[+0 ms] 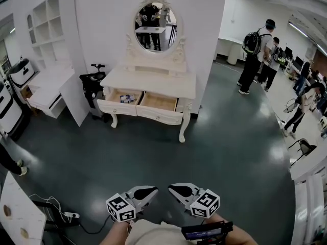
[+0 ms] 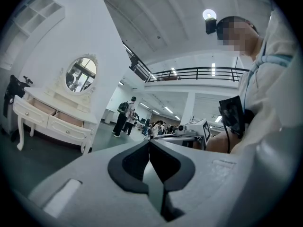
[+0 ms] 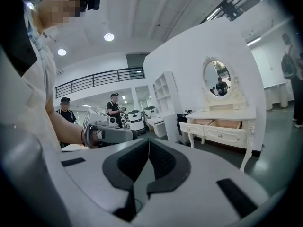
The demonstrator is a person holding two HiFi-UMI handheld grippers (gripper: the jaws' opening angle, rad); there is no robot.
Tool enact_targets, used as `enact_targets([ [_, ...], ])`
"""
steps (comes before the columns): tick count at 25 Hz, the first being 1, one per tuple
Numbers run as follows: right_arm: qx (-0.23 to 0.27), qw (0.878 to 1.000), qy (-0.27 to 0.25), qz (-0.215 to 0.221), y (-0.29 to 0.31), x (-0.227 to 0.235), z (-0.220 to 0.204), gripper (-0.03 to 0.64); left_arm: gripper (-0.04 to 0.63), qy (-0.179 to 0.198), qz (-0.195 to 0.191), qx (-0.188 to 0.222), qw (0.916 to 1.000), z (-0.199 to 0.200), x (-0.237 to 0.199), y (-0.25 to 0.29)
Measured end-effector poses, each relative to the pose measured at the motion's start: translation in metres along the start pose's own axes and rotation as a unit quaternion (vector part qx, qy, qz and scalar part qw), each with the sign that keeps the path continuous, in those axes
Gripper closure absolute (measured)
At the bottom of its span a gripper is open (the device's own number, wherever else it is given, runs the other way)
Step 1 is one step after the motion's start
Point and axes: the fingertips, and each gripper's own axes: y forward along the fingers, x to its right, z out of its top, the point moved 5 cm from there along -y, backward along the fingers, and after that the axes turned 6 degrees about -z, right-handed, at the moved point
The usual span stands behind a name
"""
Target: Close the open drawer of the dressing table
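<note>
The white dressing table (image 1: pixel 153 80) with an oval mirror stands against the far wall, several steps away across the dark floor. Both of its drawers are pulled out: the left drawer (image 1: pixel 120 100) holds a small item, the right drawer (image 1: pixel 159 105) looks empty. The table also shows in the left gripper view (image 2: pixel 52 119) and in the right gripper view (image 3: pixel 220 126). My left gripper (image 1: pixel 154 190) and right gripper (image 1: pixel 170 188) are held low in front of the body, tips turned towards each other. Both are shut with nothing between the jaws, far from the table.
A white shelf unit and desk (image 1: pixel 48 86) stand left of the table, with a black scooter-like object (image 1: pixel 93 83) between them. Several people (image 1: pixel 253 52) stand at the right. A power strip with cable (image 1: pixel 69 216) and a white board (image 1: pixel 18 213) lie at lower left.
</note>
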Motion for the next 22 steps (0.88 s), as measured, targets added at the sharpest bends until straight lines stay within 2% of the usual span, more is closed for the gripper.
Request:
enact_targets([
  [11, -0.002, 1.000, 0.003, -0.007, 0.014, 0.027, 0.010, 0.601, 0.586, 0.000, 0.000, 0.003, 1.0000, 0.014, -0.029, 0.008],
  [22, 0.002, 0.999, 0.024, -0.022, 0.082, 0.082, 0.035, 0.600, 0.586, 0.001, -0.007, 0.009, 0.9999, 0.051, -0.124, 0.012],
])
